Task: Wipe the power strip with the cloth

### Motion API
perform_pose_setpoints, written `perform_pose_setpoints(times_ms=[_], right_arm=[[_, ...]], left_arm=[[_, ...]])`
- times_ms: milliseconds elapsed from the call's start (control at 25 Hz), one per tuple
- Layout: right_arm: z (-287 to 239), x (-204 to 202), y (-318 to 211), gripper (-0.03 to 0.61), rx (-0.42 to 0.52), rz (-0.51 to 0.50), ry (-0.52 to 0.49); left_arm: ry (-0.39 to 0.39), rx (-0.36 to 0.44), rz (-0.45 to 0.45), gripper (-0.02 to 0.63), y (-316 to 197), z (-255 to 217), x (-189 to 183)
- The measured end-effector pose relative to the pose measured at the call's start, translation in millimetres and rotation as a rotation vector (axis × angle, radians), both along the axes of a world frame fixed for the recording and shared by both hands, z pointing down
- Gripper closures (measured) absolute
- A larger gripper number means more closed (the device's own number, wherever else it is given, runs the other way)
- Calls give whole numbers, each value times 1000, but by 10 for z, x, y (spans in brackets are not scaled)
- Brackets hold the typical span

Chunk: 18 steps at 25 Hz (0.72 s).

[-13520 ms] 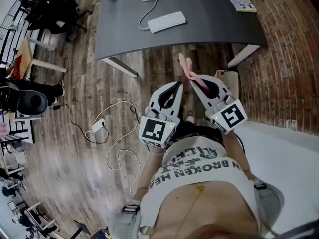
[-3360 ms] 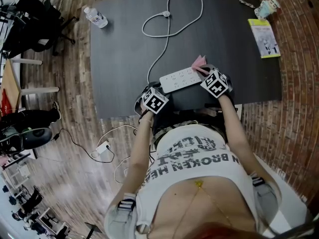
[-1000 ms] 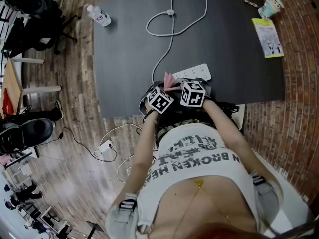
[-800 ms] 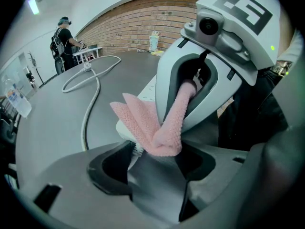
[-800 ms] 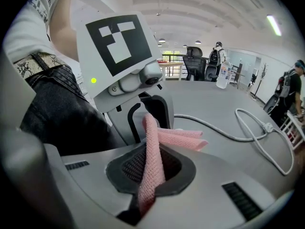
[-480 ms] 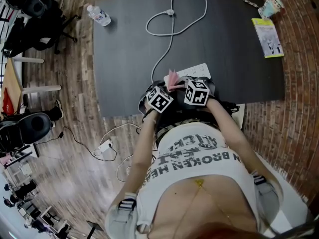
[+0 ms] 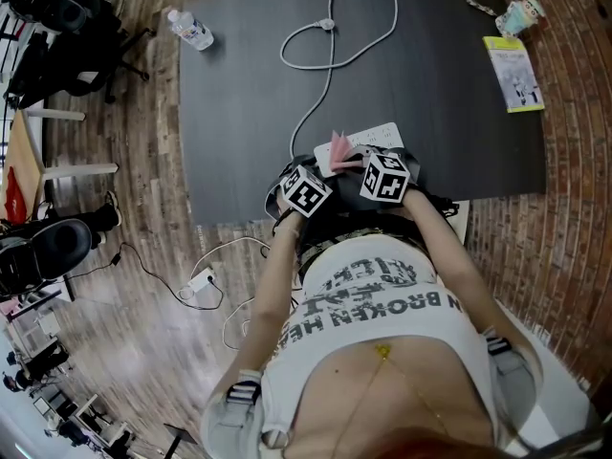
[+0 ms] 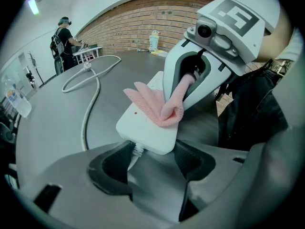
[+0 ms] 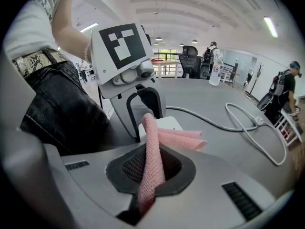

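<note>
Head view: right hand-held gripper (image 7: pixel 358 161) presses cloth (image 7: pixel 339 149) on power strip (image 7: pixel 379 134)

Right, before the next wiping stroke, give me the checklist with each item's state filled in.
1. Cloth clamped in the right tool: ok. The pink cloth runs through its shut jaws.
2. Cloth on the power strip: ok. Its folded end lies on the white top, near the corded end.
3. Strip steadied by the left tool: cannot tell. The corded end sits at its jaws, which stand apart, but a pinch is not clear.
4. Cord out of the stroke's way: ok. It trails off across the table, not over the strip's top.
5. Rest of the strip's top free: cannot tell. The right tool hides much of it.
</note>
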State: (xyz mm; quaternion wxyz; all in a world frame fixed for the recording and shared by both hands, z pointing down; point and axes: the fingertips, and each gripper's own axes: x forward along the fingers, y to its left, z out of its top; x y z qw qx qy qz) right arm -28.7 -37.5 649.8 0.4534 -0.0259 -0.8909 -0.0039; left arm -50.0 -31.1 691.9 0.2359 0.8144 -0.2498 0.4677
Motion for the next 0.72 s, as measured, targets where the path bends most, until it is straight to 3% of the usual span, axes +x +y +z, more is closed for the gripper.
perform_pose_setpoints(times_ms=[720], right_arm=[[2, 335, -168, 561, 14, 65, 37]], left_arm=[[-1, 2, -2, 347, 0, -2, -20]])
